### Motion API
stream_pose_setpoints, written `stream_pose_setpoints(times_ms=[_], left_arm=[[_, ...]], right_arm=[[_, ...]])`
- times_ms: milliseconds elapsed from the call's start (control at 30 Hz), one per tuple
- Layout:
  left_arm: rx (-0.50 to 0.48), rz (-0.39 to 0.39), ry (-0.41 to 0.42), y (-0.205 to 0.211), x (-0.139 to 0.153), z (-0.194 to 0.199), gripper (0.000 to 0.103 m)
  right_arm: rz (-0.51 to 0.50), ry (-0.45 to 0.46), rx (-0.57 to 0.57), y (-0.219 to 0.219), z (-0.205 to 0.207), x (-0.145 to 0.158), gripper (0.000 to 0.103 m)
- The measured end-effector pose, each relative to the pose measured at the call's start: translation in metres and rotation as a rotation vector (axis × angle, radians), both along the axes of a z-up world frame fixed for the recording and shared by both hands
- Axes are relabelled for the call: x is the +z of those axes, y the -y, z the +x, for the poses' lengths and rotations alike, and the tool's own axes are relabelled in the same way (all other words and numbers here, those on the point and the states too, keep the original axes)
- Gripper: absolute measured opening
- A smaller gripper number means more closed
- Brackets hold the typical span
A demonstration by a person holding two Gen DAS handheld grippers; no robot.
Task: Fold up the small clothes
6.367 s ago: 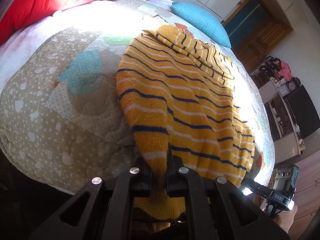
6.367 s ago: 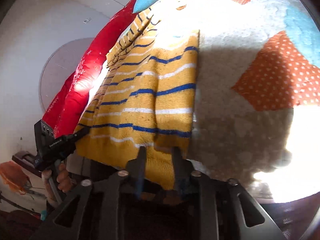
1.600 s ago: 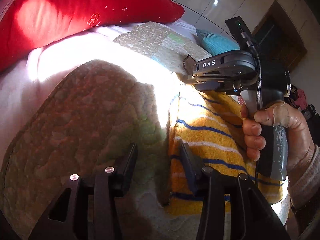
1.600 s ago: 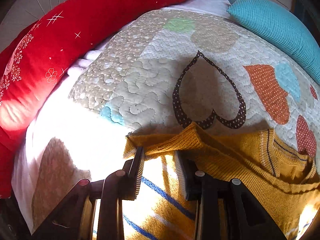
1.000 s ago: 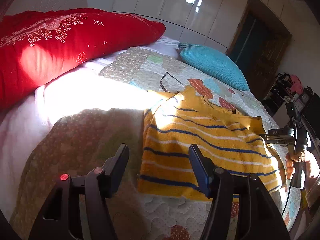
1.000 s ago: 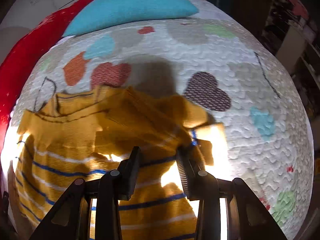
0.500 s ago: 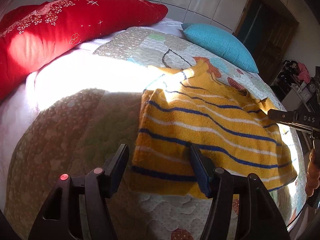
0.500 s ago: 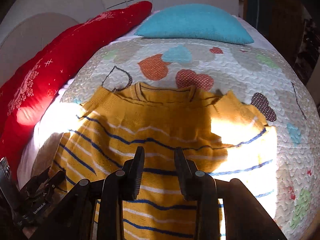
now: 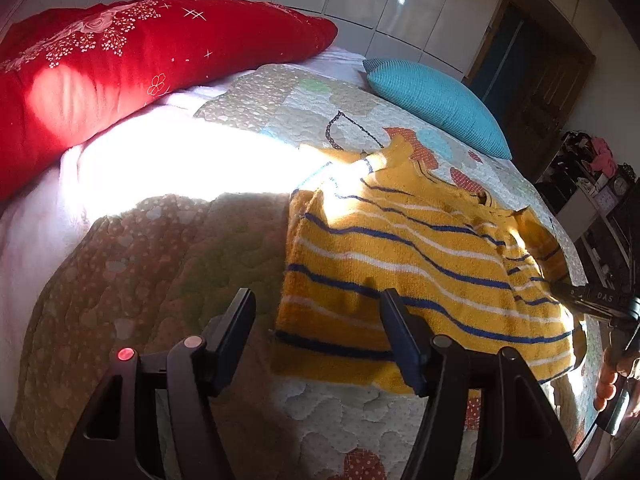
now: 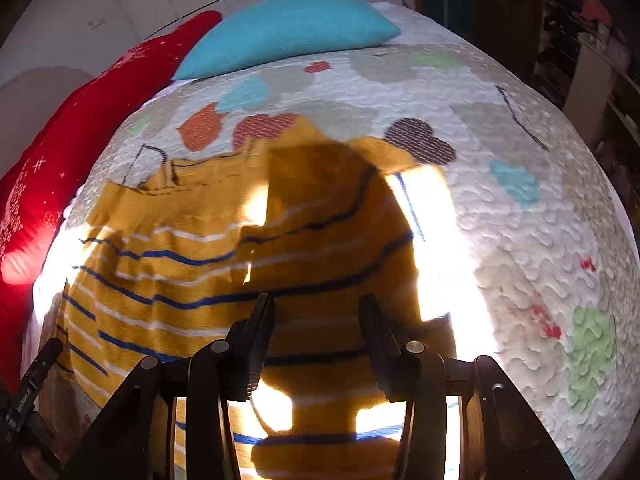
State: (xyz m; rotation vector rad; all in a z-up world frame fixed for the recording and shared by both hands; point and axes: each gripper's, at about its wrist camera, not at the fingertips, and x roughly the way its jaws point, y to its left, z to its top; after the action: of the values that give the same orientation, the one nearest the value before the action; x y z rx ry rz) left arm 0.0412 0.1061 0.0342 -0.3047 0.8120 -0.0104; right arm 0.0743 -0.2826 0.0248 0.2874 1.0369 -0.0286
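A small yellow knit sweater (image 9: 420, 264) with blue and white stripes lies flat on the quilted bed, collar toward the pillows. It also shows in the right wrist view (image 10: 224, 264), partly in shadow. My left gripper (image 9: 318, 316) is open and empty, hovering over the sweater's near left hem corner. My right gripper (image 10: 316, 320) is open and empty, above the sweater's lower right part. The right gripper also shows at the right edge of the left wrist view (image 9: 600, 304), held by a hand.
A patchwork quilt (image 9: 160, 264) covers the bed. A long red pillow (image 9: 120, 68) and a teal pillow (image 9: 436, 104) lie at the head. A dark door and cluttered shelves (image 9: 592, 184) stand to the right. Bright sun patches cross the quilt.
Both grippers have let go of the sweater, opened and drawn back from it. The sweater now lies spread flat. The right gripper's jaws have opened wider in the last half second.
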Motion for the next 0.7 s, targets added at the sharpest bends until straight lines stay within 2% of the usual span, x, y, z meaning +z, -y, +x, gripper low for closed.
stream_pose_setpoints(times_ms=[33,100,133,167,233,467,600,700], left_arm=[[0.000,0.006,0.012,0.002,0.002,-0.002,0.064],[-0.001,0.023,0.033,0.005,0.004,-0.005,0.065],[-0.001,0.030,0.042,0.007,0.005,-0.006,0.066],[0.000,0.034,0.049,0.007,0.005,-0.007,0.067],[-0.004,0.034,0.059,0.009,0.006,-0.008,0.068],[-0.001,0.031,0.061,0.012,0.006,-0.007,0.068],[-0.001,0.022,0.064,0.010,0.006,-0.008,0.068],[0.000,0.016,0.068,0.009,0.008,-0.010,0.068]], right_arm=[[0.017,-0.006,-0.052,0.022,-0.009,-0.006,0.046],[0.032,-0.019,-0.157,0.055,-0.026,-0.010,0.056],[0.053,0.000,-0.188,0.066,-0.037,-0.008,0.056],[0.073,0.018,-0.200,0.072,-0.046,-0.005,0.056],[0.046,0.046,-0.207,0.072,-0.061,0.005,0.056],[-0.056,0.155,-0.066,0.013,-0.085,0.034,0.056],[-0.077,0.176,0.062,-0.035,-0.057,0.043,0.056],[-0.048,0.134,0.119,-0.058,-0.017,0.033,0.056]])
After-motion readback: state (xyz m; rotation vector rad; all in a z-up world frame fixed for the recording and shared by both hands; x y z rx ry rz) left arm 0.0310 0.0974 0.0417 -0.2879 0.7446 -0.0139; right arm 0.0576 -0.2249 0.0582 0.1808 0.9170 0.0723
